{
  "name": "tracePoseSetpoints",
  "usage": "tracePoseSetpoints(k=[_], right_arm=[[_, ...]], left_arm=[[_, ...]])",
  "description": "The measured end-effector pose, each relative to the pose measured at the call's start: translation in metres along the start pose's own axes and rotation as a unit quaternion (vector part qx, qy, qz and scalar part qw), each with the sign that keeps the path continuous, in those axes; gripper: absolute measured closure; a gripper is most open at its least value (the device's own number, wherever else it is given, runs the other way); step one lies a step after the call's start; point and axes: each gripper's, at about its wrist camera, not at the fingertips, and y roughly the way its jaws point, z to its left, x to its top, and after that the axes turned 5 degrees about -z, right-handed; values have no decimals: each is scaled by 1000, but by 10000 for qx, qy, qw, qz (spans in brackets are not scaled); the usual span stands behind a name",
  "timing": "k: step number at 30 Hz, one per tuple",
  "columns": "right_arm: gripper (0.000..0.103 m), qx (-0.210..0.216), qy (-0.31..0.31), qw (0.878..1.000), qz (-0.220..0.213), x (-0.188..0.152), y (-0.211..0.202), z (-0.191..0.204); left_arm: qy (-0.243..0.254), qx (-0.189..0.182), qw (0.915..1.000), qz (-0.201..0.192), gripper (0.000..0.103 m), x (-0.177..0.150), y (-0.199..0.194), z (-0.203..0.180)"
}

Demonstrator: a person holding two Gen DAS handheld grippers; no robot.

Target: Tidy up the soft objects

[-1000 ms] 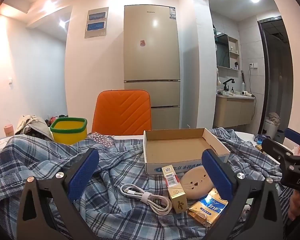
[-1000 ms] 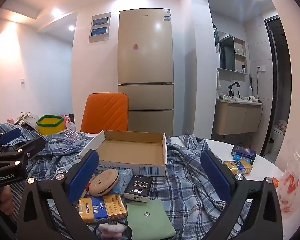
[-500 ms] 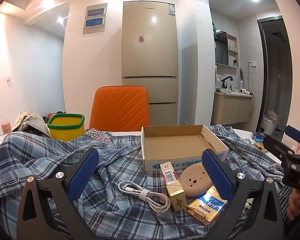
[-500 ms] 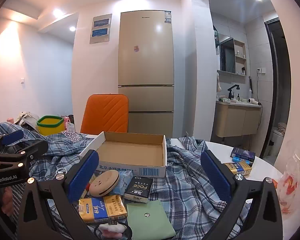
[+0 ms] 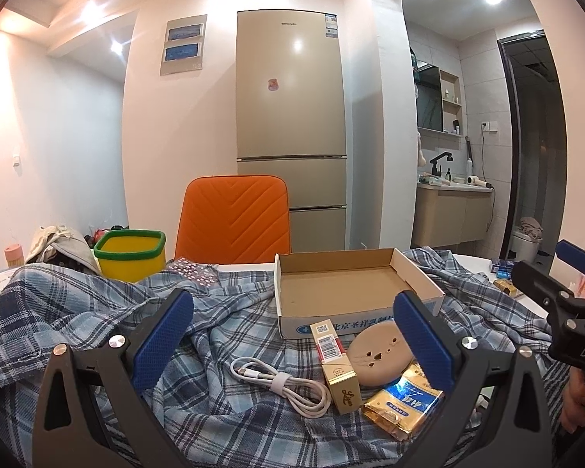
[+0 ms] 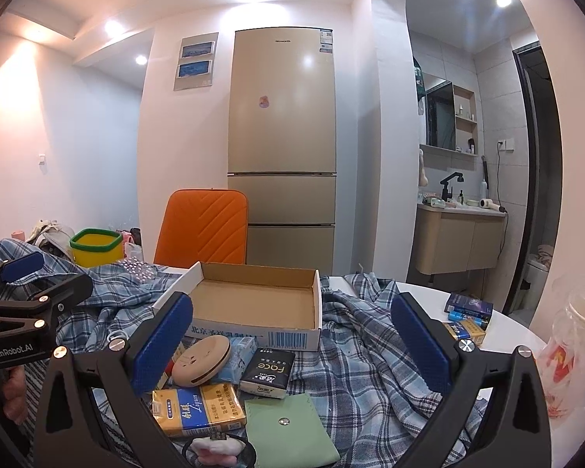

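Observation:
A blue plaid cloth (image 5: 97,312) (image 6: 370,351) covers the table. On it stands a shallow cardboard box (image 5: 347,284) (image 6: 253,300) with nothing inside. In front of the box lie a round beige case (image 5: 378,351) (image 6: 202,358), a coiled white cable (image 5: 280,384), a gold and red carton (image 5: 335,366), a gold and blue pack (image 5: 403,405) (image 6: 199,409), a black tissue pack (image 6: 269,368) and a green pouch (image 6: 288,433). My left gripper (image 5: 292,339) hovers open over the cable and carton. My right gripper (image 6: 292,343) hovers open over the packs and pouch. Neither holds anything.
An orange chair (image 5: 234,218) stands behind the table, a fridge (image 5: 290,128) beyond it. A yellow bin with a green rim (image 5: 130,253) sits far left. Small packs (image 6: 468,312) and a plastic bag (image 6: 573,351) lie on the bare white table (image 6: 507,335) at right.
Both grippers have risen and tilted slightly, so the table items sit lower in view. Nothing was grasped or moved.

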Motion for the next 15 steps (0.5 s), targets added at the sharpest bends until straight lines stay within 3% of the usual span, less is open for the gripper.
tracePoseSetpoints(k=[15], right_arm=[[0, -41, -148, 9998, -102, 0, -10, 5]], left_arm=[[137, 72, 9998, -91, 1, 0, -3, -5]])
